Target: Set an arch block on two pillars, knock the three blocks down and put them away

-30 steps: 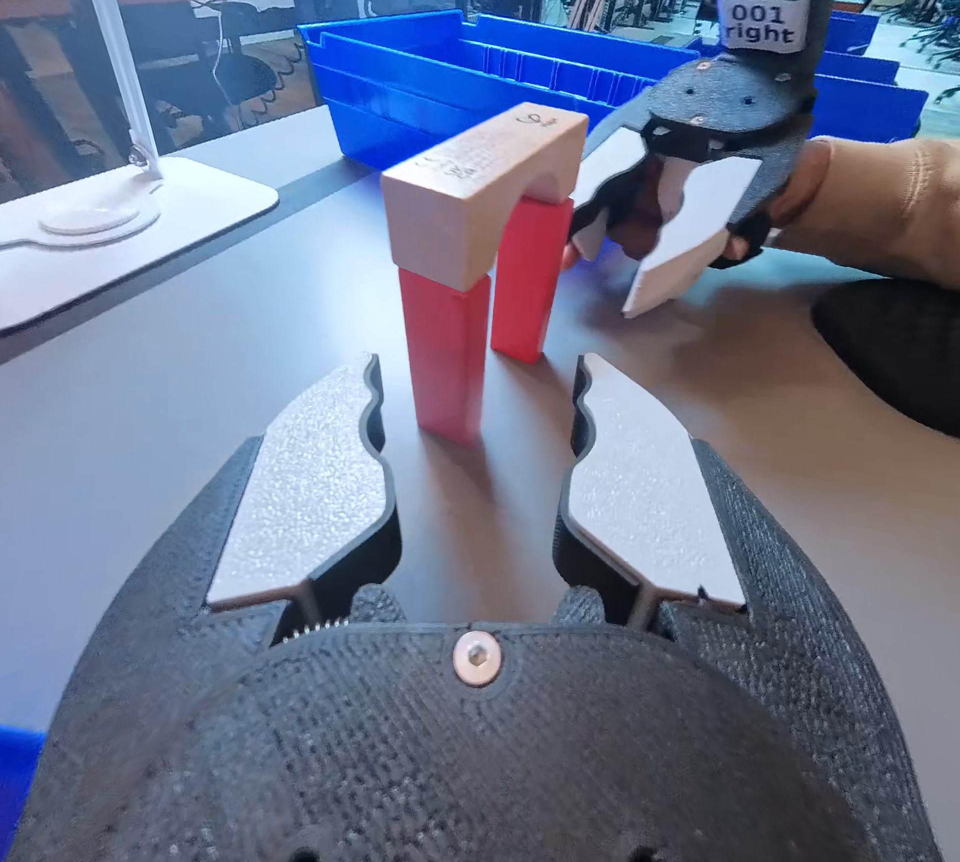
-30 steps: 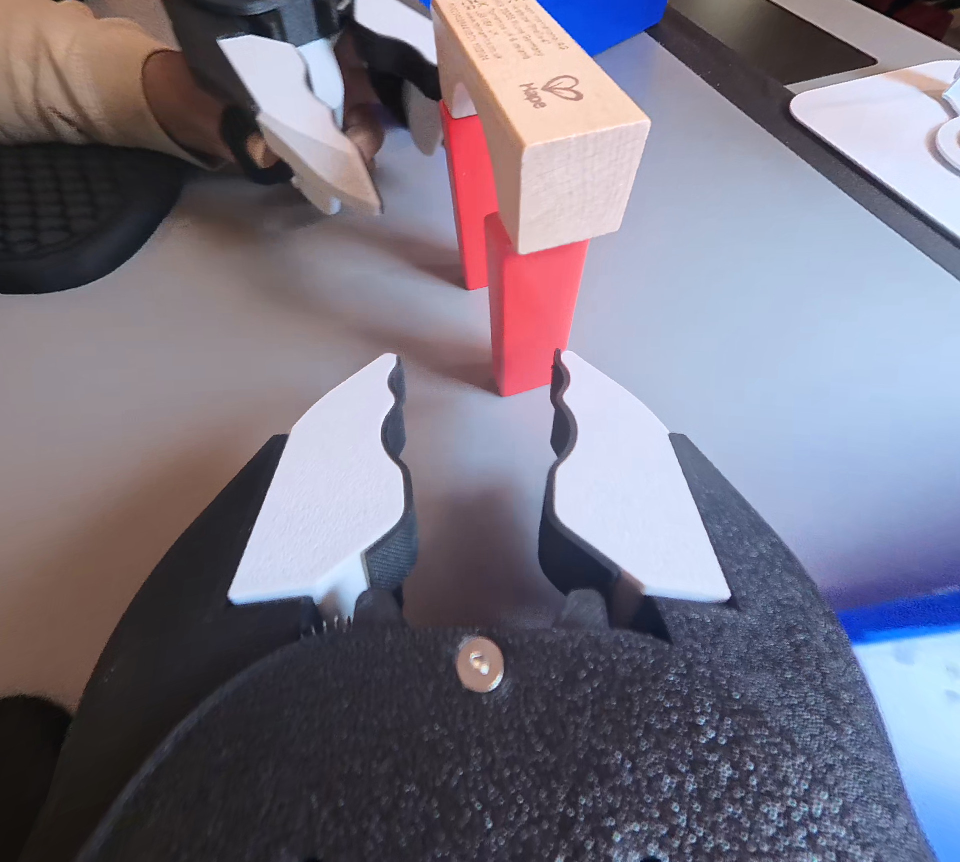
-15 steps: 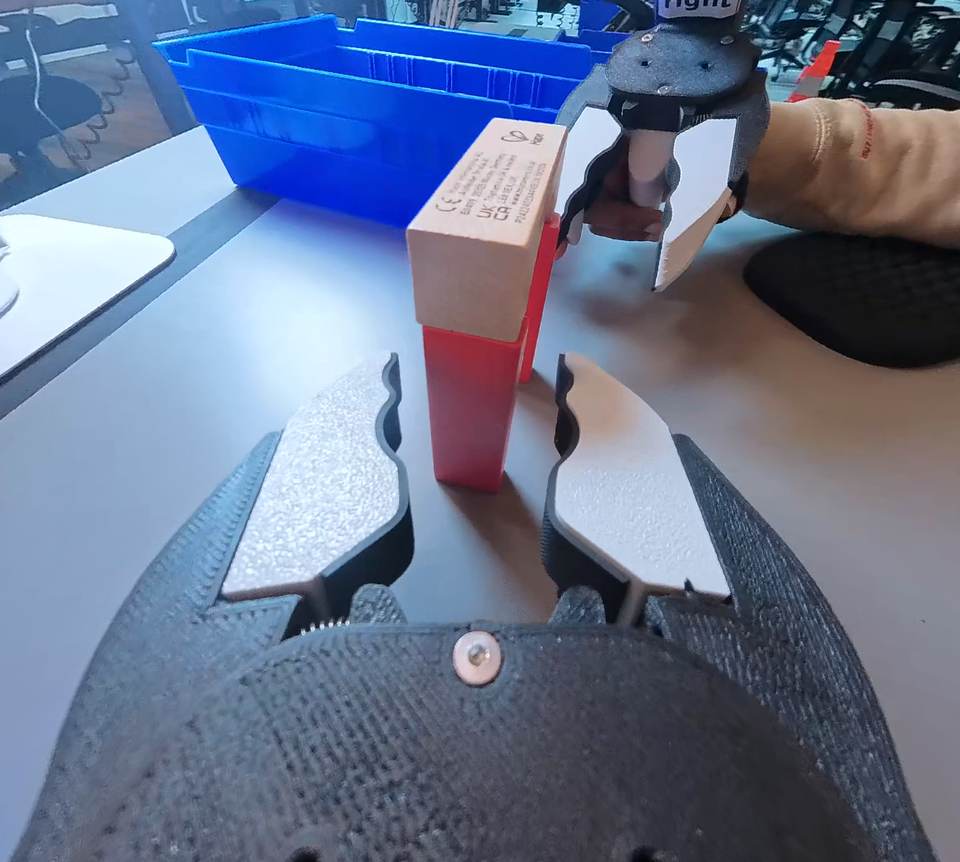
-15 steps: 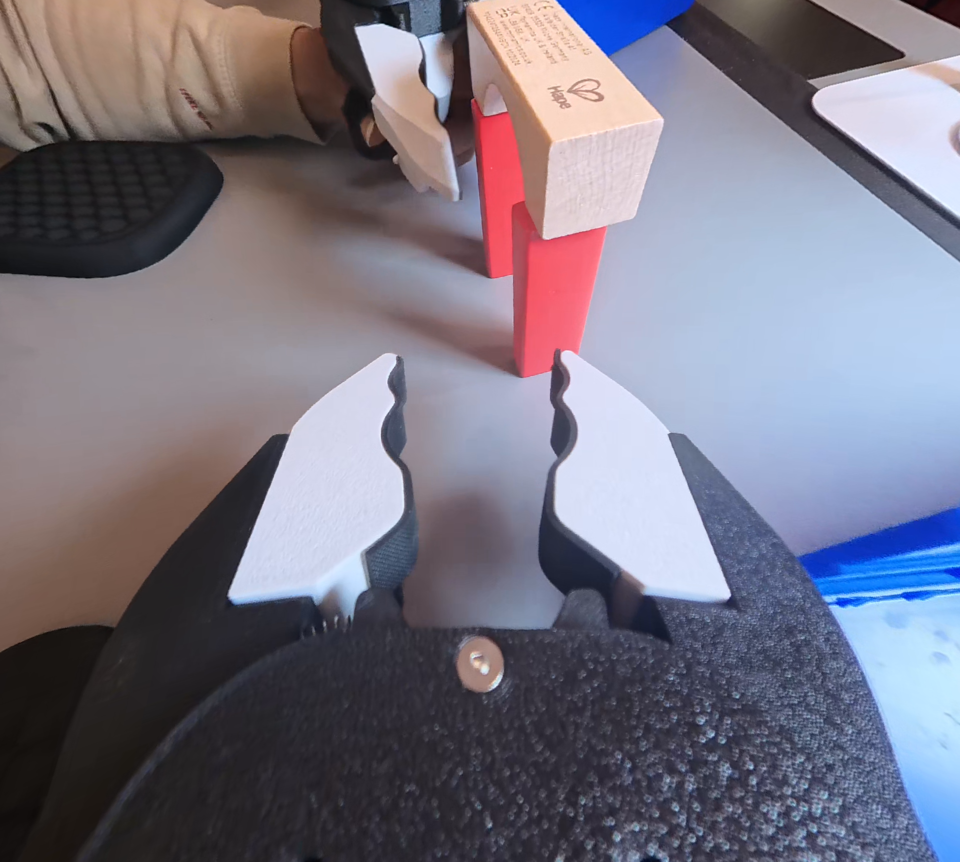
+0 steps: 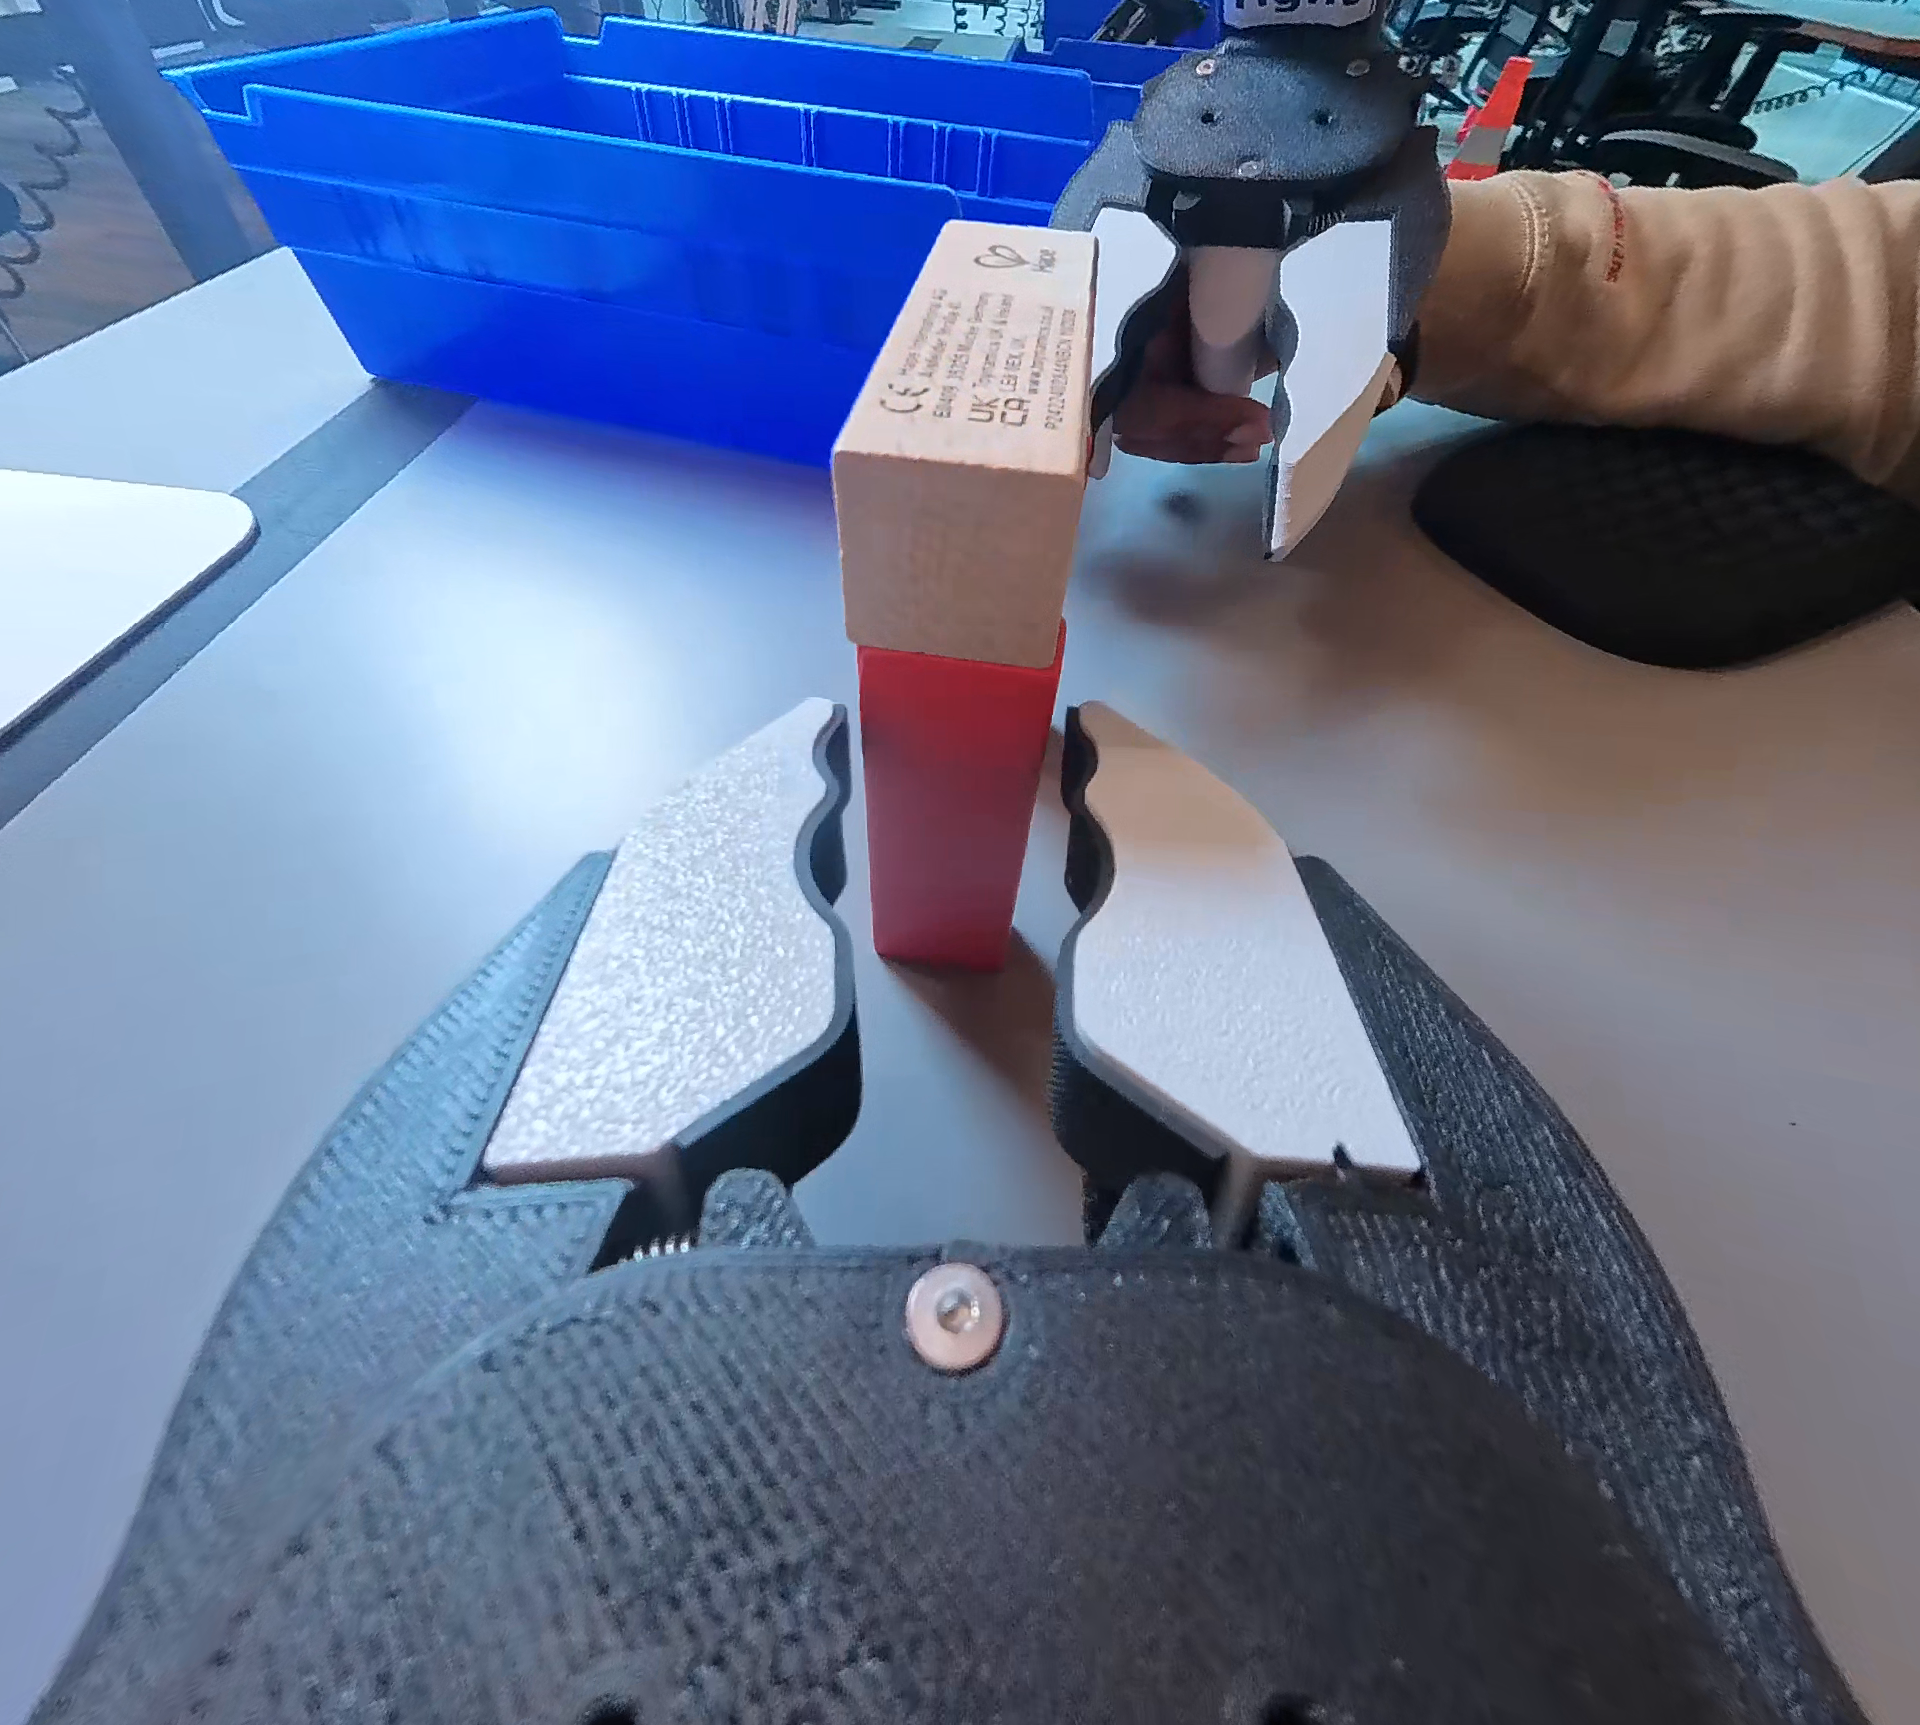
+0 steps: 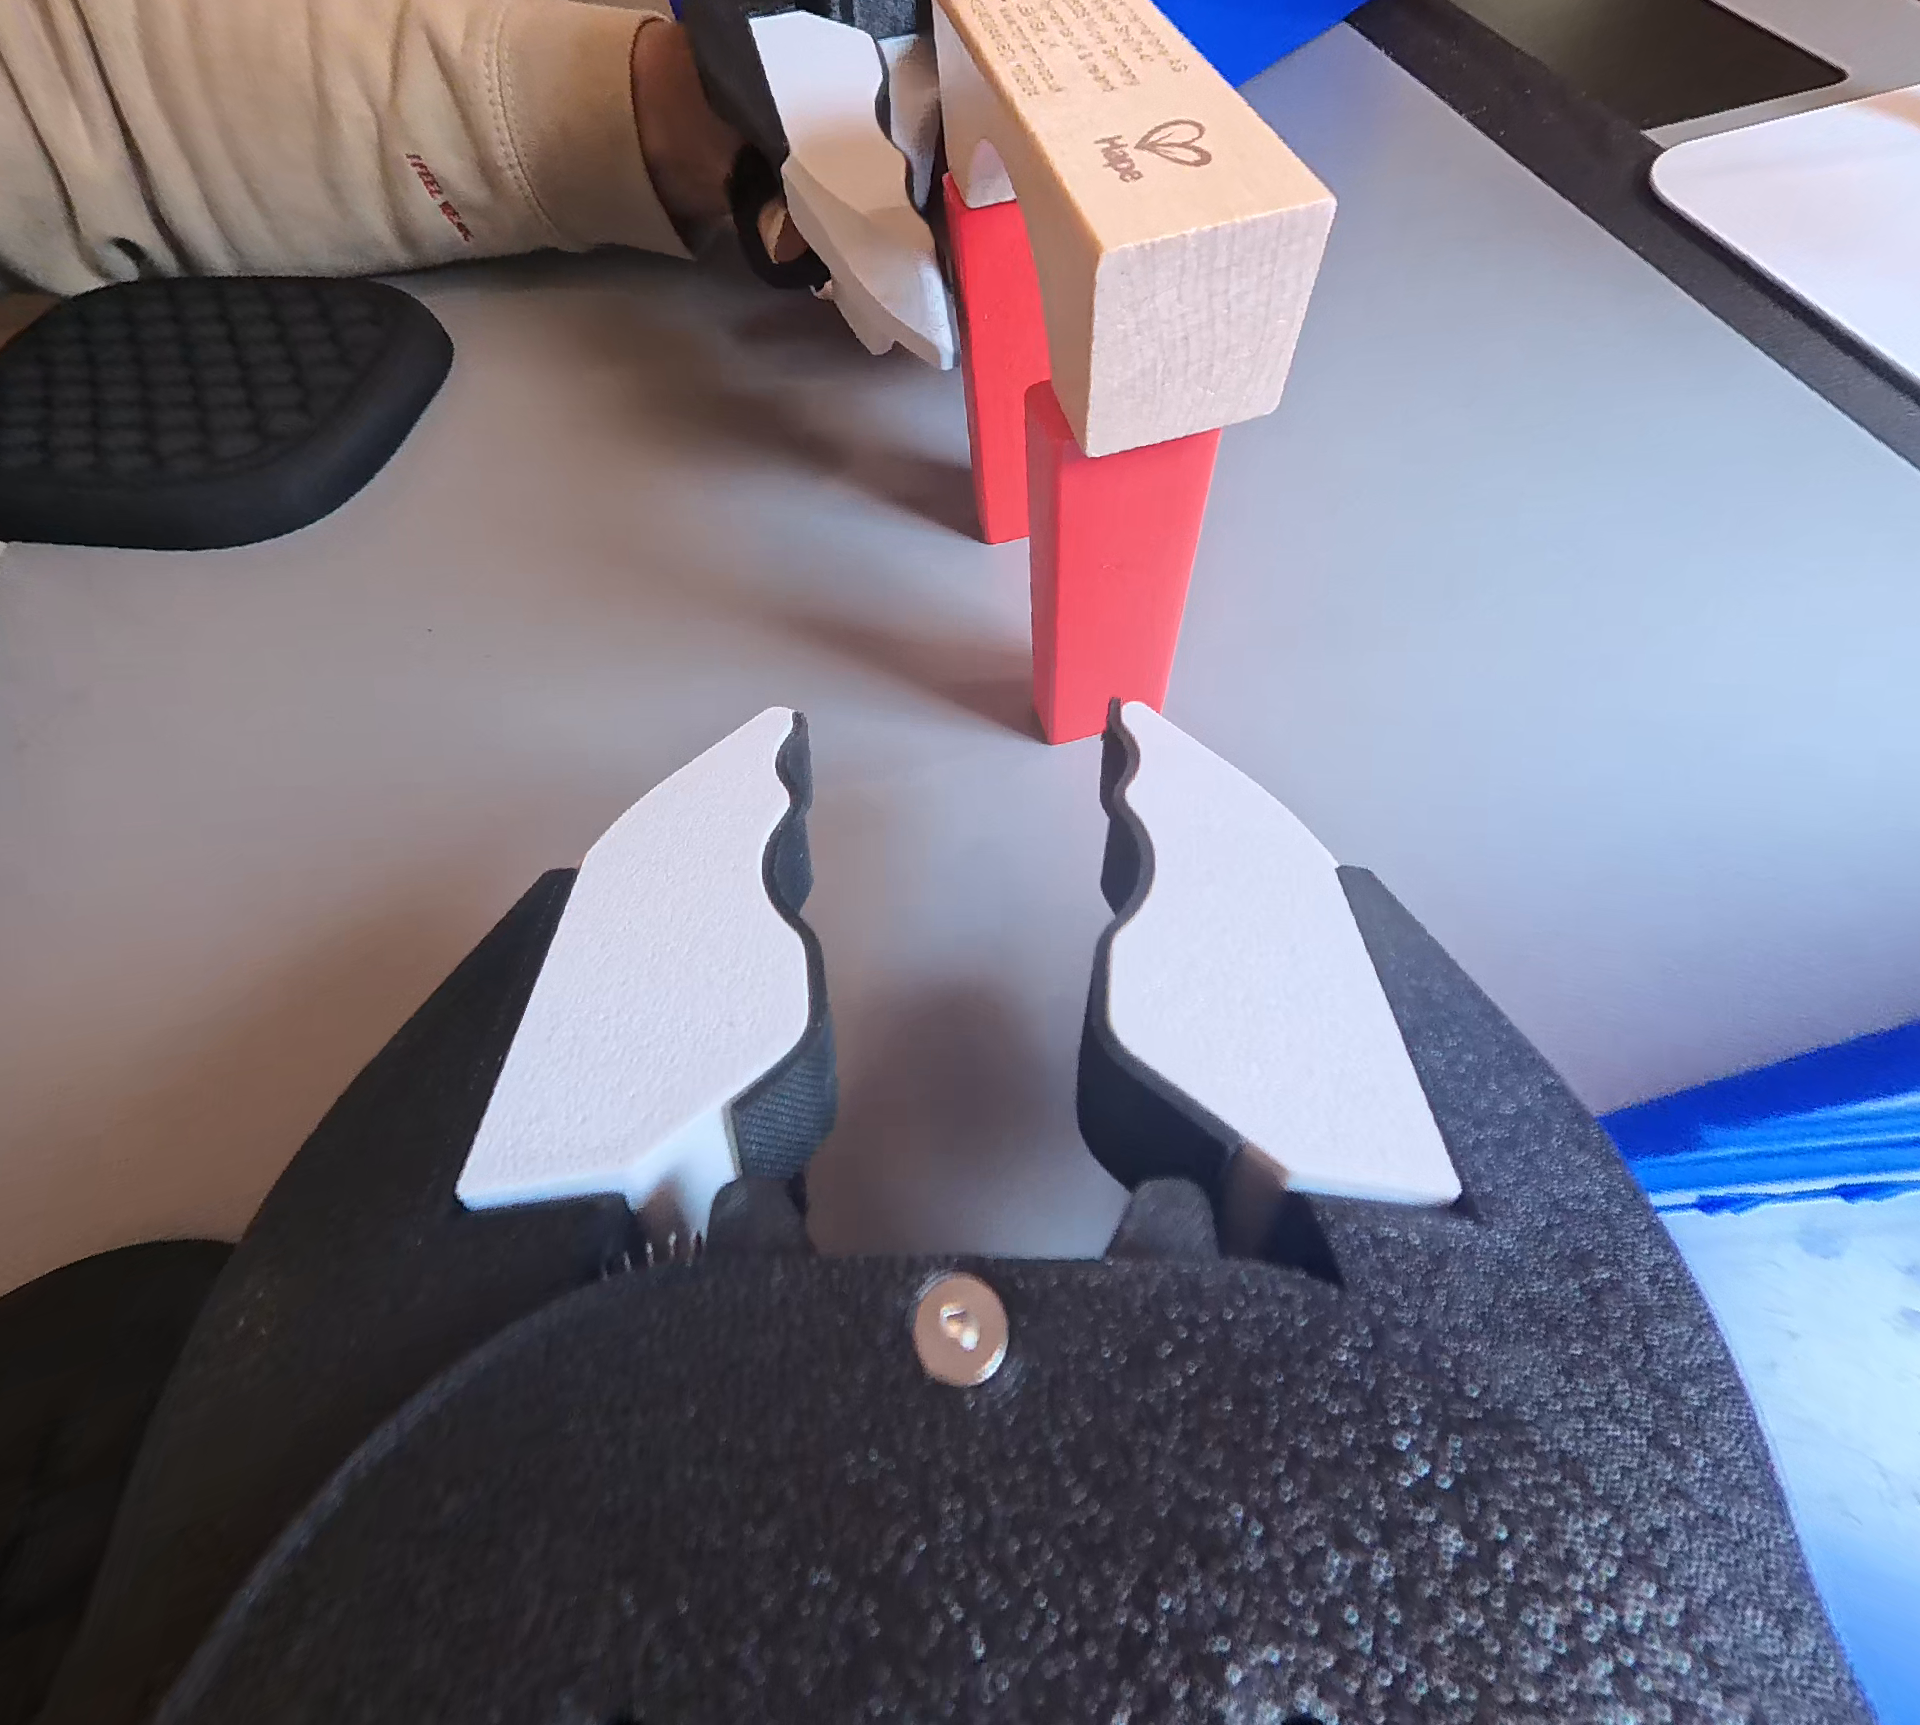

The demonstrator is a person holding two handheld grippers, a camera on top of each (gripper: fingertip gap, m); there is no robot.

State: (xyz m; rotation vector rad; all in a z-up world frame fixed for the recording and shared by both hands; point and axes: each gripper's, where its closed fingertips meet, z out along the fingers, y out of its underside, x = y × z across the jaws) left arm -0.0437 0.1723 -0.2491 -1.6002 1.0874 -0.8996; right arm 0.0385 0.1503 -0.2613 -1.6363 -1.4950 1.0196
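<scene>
- The arch block [image 5: 966, 449] of pale wood stands in the centre of the left wrist view, on top of two upright red pillars; it is level and has print on its top face.
- The near red pillar [image 5: 951, 802] is in the middle of this view, between the two fingers of the left gripper [image 5: 951, 730]. The jaws are open, a little wider than the pillar. The left finger is very close to the pillar's side; I cannot tell if it touches. A narrow gap shows at the right finger.
- In the right wrist view the far red pillar [image 6: 1117, 574] stands just above the centre, and the other pillar is behind it, near the upper middle.
- The right gripper [image 6: 956, 719] is open and holds nothing. Its right fingertip lies at the foot of the far red pillar in the picture; contact I cannot tell.
- The same gripper shows in the upper right of the left wrist view, behind the arch, pointing down with its jaws apart.
- A blue bin [image 5: 623, 221] stands on the grey table [image 5: 364, 740] in the upper left of the left wrist view.
- A black pad [image 6: 197, 408] lies at the left edge of the right wrist view, below a beige sleeve [image 6: 260, 117].
</scene>
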